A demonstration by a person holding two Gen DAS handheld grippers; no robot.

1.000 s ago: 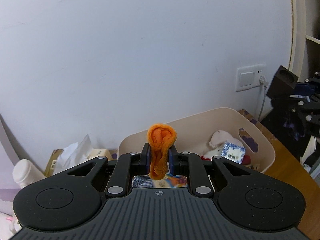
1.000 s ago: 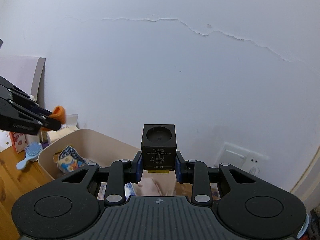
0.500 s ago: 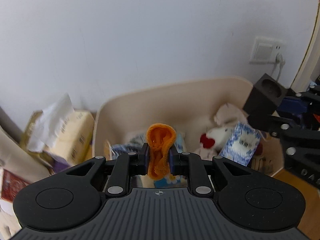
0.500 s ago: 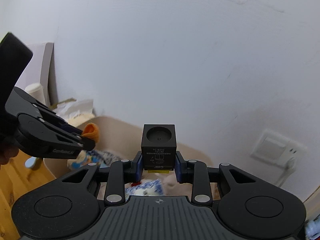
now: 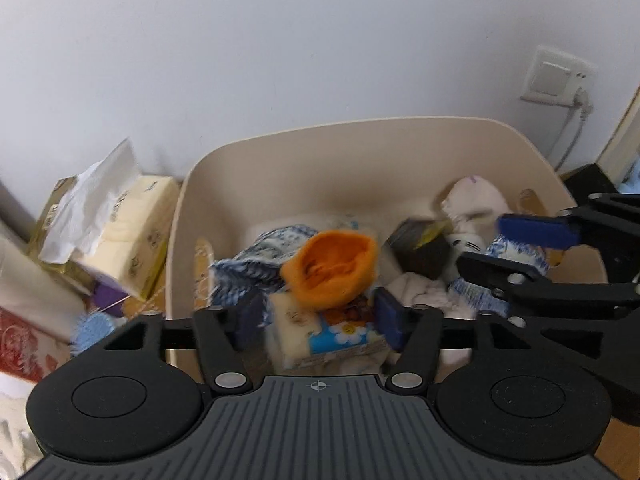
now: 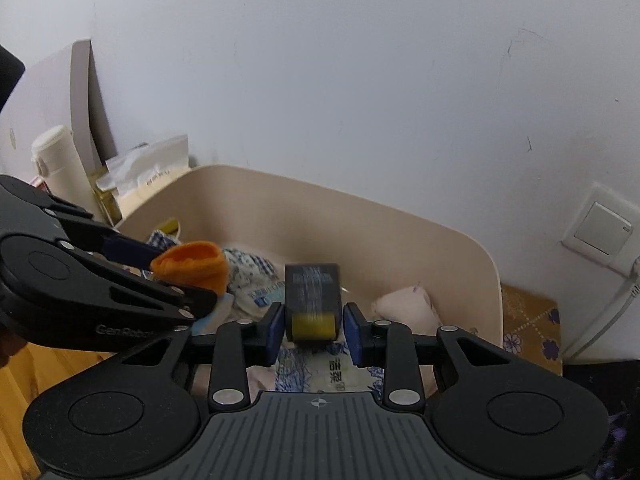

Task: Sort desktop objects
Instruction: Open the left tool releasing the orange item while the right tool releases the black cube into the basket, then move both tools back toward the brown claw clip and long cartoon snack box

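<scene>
Both tongs hang over a beige plastic bin (image 5: 360, 168) that stands against a white wall on the wooden surface (image 6: 52, 368). The left tongs (image 5: 318, 318) are spreading apart, and the orange knitted cap (image 5: 330, 268) sits loose above the gap between the blue pads, touching neither of them; it is blurred over the heap in the bin. From the right wrist the same cap (image 6: 192, 266) shows just past the tip of the left tongs (image 6: 160, 276), which come in from the left. The right tongs (image 6: 314, 330) are also opening: the black cube with a yellow base (image 6: 314, 300) is blurred between the pads, with a sliver of space on each side, so it is let go. The left wrist alone shows that cube (image 5: 418, 250) over the right half of the bin, by a white plush toy (image 5: 472, 204) and a blue-and-white tissue pack (image 5: 516, 256), with the right tongs (image 5: 500, 248) reaching in from the right. Left of the bin lie a yellow tissue pack (image 5: 132, 232) and a blue hairbrush (image 5: 94, 328). Only the right wrist shows a cream flask (image 6: 58, 168) far left and the patterned mat (image 6: 528, 324) right of the bin. A wall switch (image 5: 556, 76) is on the right.
</scene>
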